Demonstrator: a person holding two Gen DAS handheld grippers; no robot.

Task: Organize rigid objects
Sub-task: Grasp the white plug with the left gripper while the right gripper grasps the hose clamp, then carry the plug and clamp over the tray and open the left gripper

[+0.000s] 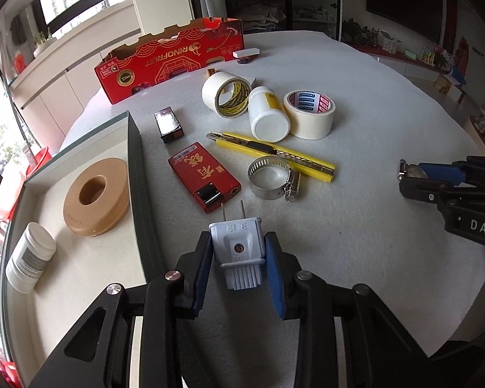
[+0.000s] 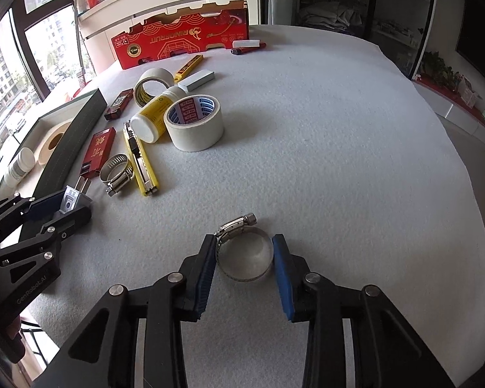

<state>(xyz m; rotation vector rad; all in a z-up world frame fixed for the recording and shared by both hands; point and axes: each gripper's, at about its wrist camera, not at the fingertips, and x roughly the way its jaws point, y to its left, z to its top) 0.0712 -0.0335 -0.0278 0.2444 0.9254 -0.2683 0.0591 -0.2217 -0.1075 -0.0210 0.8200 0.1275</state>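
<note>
Now gripped: white plug between the left tool's pads, prongs pointing away, long axis along the fingers, just beside the green-walled tray. Best lifted level over that wall, clear of the tan ring. Right tool closed on a hose clamp, band upright on the counter.

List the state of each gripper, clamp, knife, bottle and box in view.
left gripper: shut on white plug
right gripper: shut on hose clamp
second hose clamp: loose on table
utility knife: blade retracted
green box: open
yellow-label bottle: capped, lying down
</note>
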